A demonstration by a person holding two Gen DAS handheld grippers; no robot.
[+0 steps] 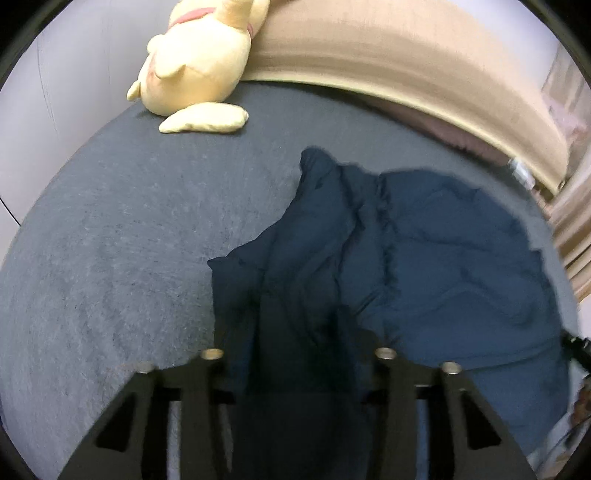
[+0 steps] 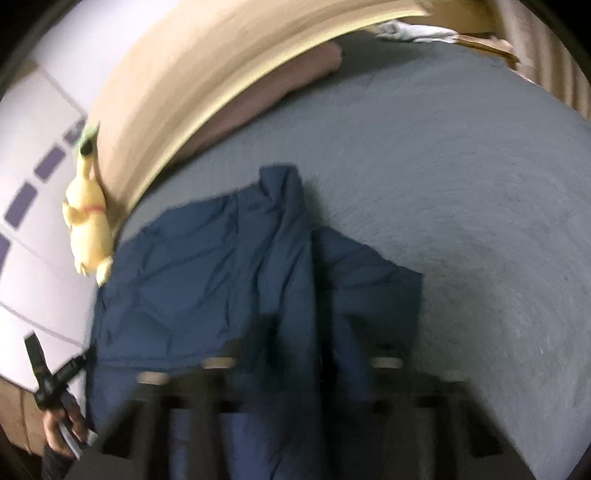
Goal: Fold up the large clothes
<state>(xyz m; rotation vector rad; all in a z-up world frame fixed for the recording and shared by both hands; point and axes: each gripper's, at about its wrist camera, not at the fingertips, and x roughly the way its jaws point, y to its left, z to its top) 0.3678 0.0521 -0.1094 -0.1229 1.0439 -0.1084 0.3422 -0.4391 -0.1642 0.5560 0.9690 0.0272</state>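
A large navy blue garment (image 1: 461,258) lies crumpled on the grey bed cover (image 1: 110,258), with a wrinkled ridge running down its middle. In the left wrist view, one edge of it rises as a dark fold between the jaws of my left gripper (image 1: 299,369), which is shut on it with the fingertips hidden by cloth. The right wrist view is blurred. There the garment (image 2: 184,277) spreads to the left, and a fold of it runs up between the jaws of my right gripper (image 2: 306,369), which is also shut on the cloth. A hand (image 2: 62,424) holds the other gripper at the lower left.
A yellow plush toy (image 1: 195,62) (image 2: 88,229) lies at the head of the bed by the beige headboard (image 1: 406,55) (image 2: 184,92). A brownish pillow (image 2: 277,92) rests under the headboard. A white cloth (image 2: 413,31) sits at the far corner. Bare bed cover (image 2: 480,221) stretches right.
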